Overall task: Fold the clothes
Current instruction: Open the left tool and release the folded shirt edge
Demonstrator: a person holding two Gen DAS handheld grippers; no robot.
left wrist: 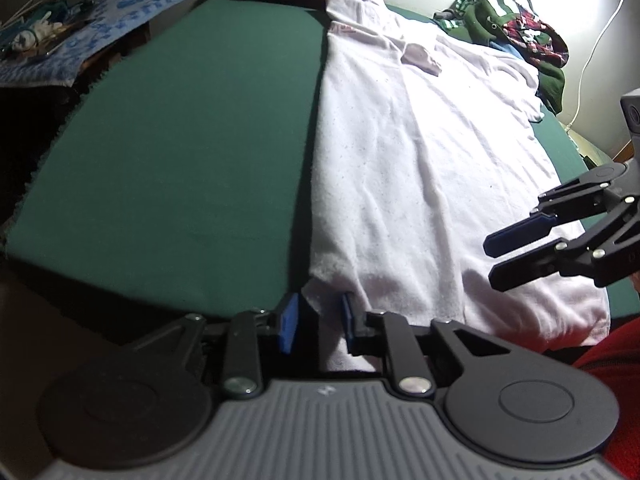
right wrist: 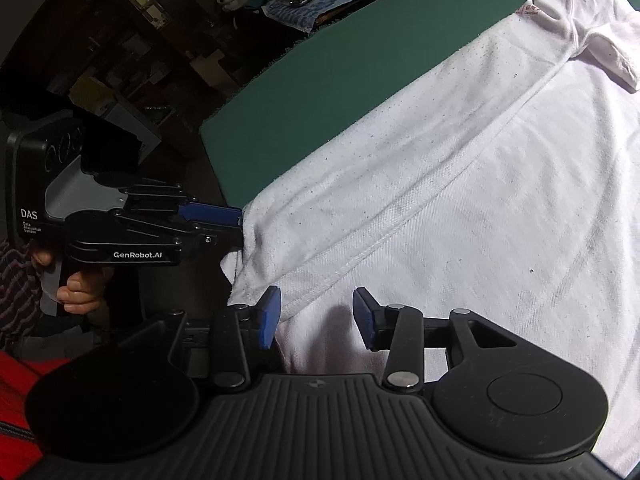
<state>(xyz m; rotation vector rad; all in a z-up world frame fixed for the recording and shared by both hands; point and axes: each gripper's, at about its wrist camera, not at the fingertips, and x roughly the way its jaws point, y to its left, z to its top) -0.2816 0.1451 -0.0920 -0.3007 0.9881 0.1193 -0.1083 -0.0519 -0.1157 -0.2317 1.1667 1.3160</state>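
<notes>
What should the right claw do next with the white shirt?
Probably close on the hem. The left claw already pinches the white shirt's near corner, while the right claw stands open over the bottom edge, not gripping; both need hold before lifting to fold.

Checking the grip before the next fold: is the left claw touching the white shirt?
Touching. In the right wrist view the left claw has its jaws pinched shut on the near corner of the white shirt, and the fabric bunches at its tips.

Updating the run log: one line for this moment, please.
step: fold white shirt | left gripper: shut on bottom corner | right gripper: open over hem | surface: green cloth
</notes>
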